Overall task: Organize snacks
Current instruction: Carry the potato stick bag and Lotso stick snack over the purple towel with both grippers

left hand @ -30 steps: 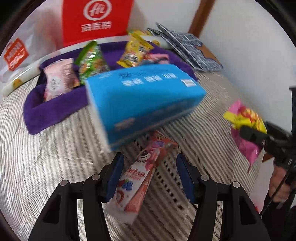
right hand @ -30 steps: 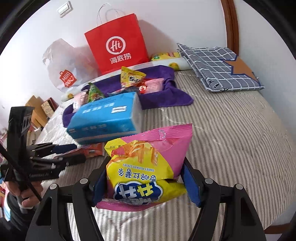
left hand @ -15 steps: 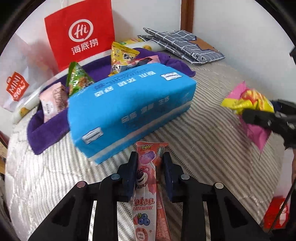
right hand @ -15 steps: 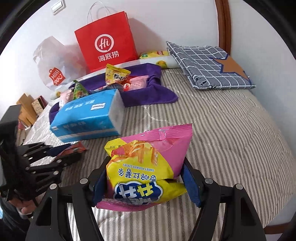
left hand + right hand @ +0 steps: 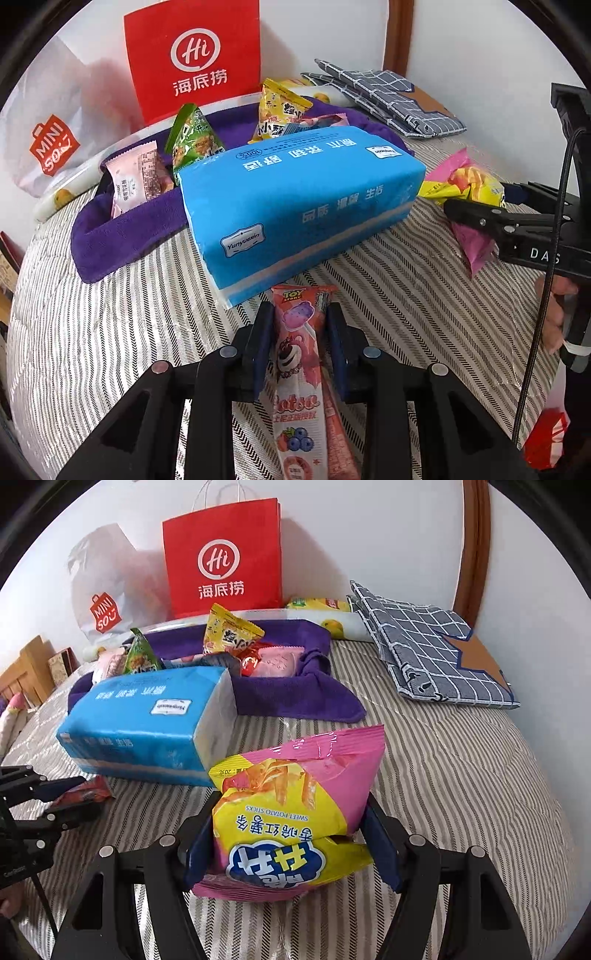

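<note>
a bedroom in a home: the things lie on a bed point(image 5: 461, 760) with a striped quilted cover, set against a white wall with a wooden frame point(image 5: 474, 546). a folded checked blanket point(image 5: 424, 646) and 2 shopping bags, the red paper bag point(image 5: 221, 557) among them, rest at the wall.

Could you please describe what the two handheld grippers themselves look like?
Both are matte black, angular frames with triangular cutouts and round silver bolt heads. The left gripper and right gripper each carry flat dark blue fingers. The right one bears white "DAS" lettering and a thin black cable.
</note>
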`<state>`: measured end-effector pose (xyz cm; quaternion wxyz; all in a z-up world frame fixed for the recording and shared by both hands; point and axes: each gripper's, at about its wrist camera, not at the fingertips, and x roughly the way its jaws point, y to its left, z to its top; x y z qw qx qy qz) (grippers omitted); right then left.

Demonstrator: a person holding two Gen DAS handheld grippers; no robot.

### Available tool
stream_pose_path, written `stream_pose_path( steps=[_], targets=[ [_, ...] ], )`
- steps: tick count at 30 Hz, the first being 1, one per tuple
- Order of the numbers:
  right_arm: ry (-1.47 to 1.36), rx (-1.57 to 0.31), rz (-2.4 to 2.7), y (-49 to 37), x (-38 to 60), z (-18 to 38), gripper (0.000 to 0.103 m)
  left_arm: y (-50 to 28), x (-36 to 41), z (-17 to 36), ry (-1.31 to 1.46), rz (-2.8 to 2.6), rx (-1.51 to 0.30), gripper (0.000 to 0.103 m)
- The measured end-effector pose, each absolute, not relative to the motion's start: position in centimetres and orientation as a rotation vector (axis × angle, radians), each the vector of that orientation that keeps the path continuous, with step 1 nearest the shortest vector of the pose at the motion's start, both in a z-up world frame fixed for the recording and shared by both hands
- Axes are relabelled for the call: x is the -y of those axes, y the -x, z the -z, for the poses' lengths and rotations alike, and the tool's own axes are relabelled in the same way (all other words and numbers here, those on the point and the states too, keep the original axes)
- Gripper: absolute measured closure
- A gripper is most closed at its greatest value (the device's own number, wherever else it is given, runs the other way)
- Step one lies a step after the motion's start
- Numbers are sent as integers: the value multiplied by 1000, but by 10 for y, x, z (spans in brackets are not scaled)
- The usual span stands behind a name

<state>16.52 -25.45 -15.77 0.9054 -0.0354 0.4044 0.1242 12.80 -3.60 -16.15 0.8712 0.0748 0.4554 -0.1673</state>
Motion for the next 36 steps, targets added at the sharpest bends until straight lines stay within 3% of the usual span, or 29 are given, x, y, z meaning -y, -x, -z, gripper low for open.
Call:
stream_pose_path(
  steps=[13, 22, 25, 28, 36],
  targets=[
    [70, -971, -205, -186, 253, 175, 33, -132, 32, 163, -114, 361, -963, 71],
    [77, -970, -196, -185, 252, 175, 33, -133, 39, 164, -126, 366, -963, 59],
    [77, -969, -196, -186, 252, 175, 33, -134, 36, 164, -108, 373, -964, 60],
    [81, -965, -200, -185, 252, 175, 35, -134, 31, 163, -87, 357, -962, 72],
    [50, -930, -184, -181, 258, 169, 40, -131, 24, 160, -40, 352, -955, 72]
  ],
)
